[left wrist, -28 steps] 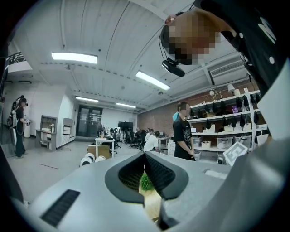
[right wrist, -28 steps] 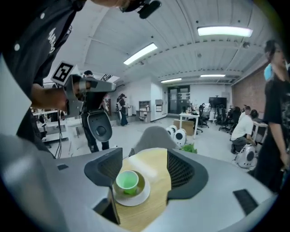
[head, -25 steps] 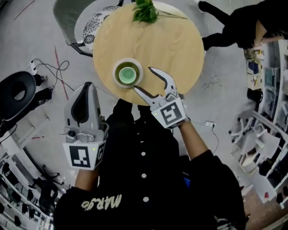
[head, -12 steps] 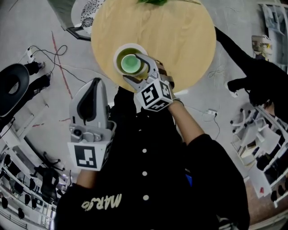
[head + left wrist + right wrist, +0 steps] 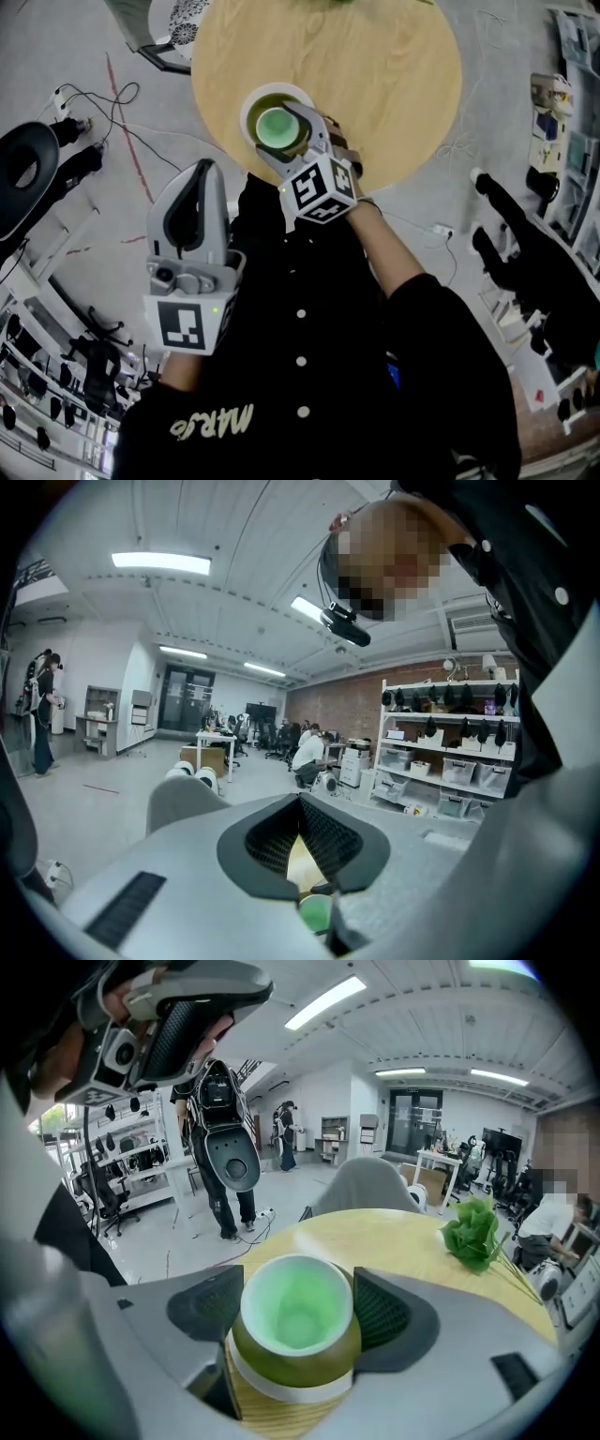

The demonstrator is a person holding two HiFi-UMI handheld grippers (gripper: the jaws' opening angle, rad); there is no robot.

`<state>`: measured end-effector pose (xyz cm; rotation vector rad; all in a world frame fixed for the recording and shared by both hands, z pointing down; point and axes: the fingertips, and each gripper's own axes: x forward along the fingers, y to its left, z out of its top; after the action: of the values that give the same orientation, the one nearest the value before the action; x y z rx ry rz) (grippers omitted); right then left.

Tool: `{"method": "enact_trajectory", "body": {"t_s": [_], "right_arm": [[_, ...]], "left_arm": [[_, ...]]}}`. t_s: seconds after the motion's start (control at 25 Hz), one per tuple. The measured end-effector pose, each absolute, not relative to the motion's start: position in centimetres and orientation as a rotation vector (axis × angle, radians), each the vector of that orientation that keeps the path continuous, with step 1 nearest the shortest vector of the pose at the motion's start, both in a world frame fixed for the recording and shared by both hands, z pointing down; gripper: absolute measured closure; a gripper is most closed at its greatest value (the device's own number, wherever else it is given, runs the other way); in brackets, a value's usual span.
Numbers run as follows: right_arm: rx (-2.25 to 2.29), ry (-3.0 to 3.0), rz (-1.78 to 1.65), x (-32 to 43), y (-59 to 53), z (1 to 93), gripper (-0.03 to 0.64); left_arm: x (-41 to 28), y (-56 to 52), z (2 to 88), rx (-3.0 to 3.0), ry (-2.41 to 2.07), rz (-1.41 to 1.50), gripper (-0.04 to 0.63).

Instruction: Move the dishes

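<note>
**At near bench edge: cup bracketed, squeeze pending**

Near rim of round wooden bench (image 5: 375, 84), closest to torso: found green cup (image 5: 296, 1314) seated on white saucer (image 5: 251, 103), upright, pale green inside, apparently empty. Logged right hand-held gripper (image 5: 279, 134) poised over it at a slant from the near side, jaws just opened wide, cup between them, one ribbed pad to each side of the belly. Pads very close to the glaze; no squeeze evident, so recorded as wide and not gripping. Judged reason for the wide stance: belly of cup nearly as broad as the span, so full opening needed to slip past without nudging it off the saucer.

Logged left hand-held gripper (image 5: 203, 171) off the bench, low beside the torso, jaws pressed together, nothing between them; only a sliver of bench and cup visible through the notch behind its pads. Probably parked there to stay out of the right side's path, or held in reserve for the saucer.

Noted leafy sprig (image 5: 478, 1227) on far side of bench, well apart from cup; no obstacle.

Next step, as judged: close evenly on cup below its rim, lift straight up. Risk: smooth round sides, possible slip or tilt; saucer possibly dragged along if pads catch its rim.
</note>
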<state>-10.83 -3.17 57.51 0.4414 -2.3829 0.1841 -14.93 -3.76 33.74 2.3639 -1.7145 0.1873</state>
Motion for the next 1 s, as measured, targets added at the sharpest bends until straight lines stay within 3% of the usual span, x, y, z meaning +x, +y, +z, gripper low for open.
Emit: {"method": "enact_trajectory", "body": {"t_s": [0.52,1.0], "right_arm": [[0.573,-2.453,0.249,-9.6,-4.9,52.7,0.256],[0.945,-2.376,0.310,3.3,-9.4,48.0,0.256]], "left_arm": [[-13.6,-5.1,33.0,2.414,-1.662,0.179,0.592],[-7.3,-7.2,30.4,2.538,-1.549,0.166,0.592]]}}
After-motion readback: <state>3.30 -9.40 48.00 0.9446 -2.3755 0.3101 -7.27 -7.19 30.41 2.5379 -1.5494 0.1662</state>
